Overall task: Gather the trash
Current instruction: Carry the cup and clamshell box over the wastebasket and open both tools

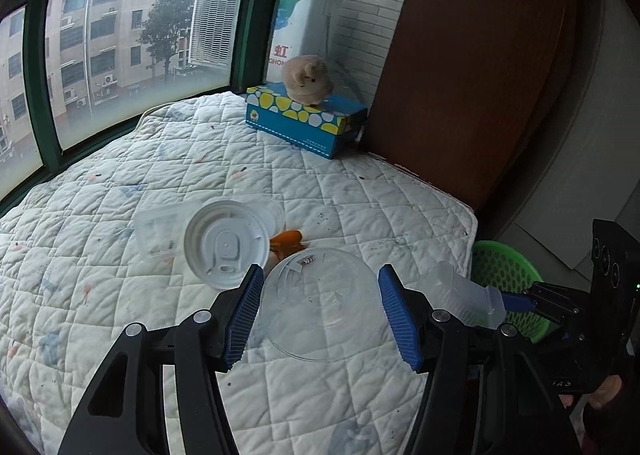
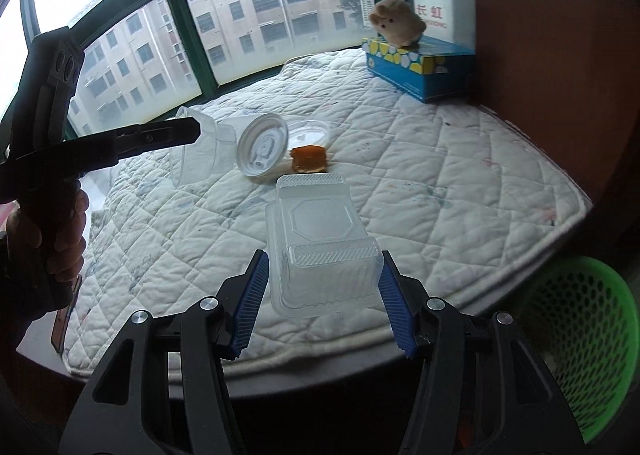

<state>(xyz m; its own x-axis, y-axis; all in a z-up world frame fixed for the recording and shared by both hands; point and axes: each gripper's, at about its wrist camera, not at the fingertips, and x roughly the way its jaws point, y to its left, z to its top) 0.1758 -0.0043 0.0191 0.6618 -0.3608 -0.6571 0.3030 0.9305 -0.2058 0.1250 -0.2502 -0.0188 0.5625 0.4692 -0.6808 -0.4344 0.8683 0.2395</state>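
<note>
In the left wrist view my left gripper [image 1: 320,311] is shut on a clear plastic cup [image 1: 320,303], its blue pads against both sides, held above the quilted mat [image 1: 160,159]. Beyond lie a cup with a white lid [image 1: 226,243], a clear flat container [image 1: 160,229] and an orange peel [image 1: 286,239]. In the right wrist view my right gripper [image 2: 322,295] is shut on a clear plastic clamshell box [image 2: 320,247] near the mat's front edge [image 2: 360,331]. The lidded cup [image 2: 262,151], the peel [image 2: 308,159] and the left gripper's cup [image 2: 196,155] show there too.
A green mesh basket [image 2: 580,343] stands on the floor right of the mat; it also shows in the left wrist view [image 1: 504,275]. A blue tissue box [image 1: 304,119] with a plush toy [image 1: 308,79] sits at the far corner by a brown cabinet [image 1: 480,55]. Windows lie behind.
</note>
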